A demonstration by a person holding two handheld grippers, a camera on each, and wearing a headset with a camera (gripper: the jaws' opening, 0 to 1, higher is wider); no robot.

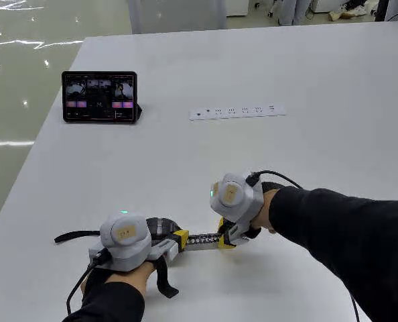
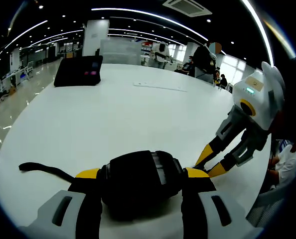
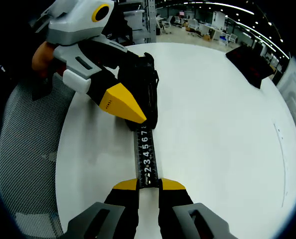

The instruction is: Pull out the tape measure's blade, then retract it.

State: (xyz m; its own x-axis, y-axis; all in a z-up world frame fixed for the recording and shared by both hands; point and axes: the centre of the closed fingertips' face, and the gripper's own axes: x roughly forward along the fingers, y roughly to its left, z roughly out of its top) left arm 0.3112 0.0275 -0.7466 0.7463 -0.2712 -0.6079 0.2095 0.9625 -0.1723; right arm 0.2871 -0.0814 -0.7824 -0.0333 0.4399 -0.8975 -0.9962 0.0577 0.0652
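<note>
Black tape measure (image 2: 140, 181) in left fingers (image 2: 88, 174), blade (image 3: 146, 159) pinched by right fingers (image 3: 125, 185), tablet (image 1: 99, 96), power strip (image 1: 237, 111) beyond

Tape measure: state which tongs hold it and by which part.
The left tongs clamp the black case by its two sides. The right tongs pinch the free end of the blade, which has a short length pulled out.

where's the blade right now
Low centre in the head view: the blade runs a short way from the case, held in the left claw, to the right claw, which pinches its end.
</note>
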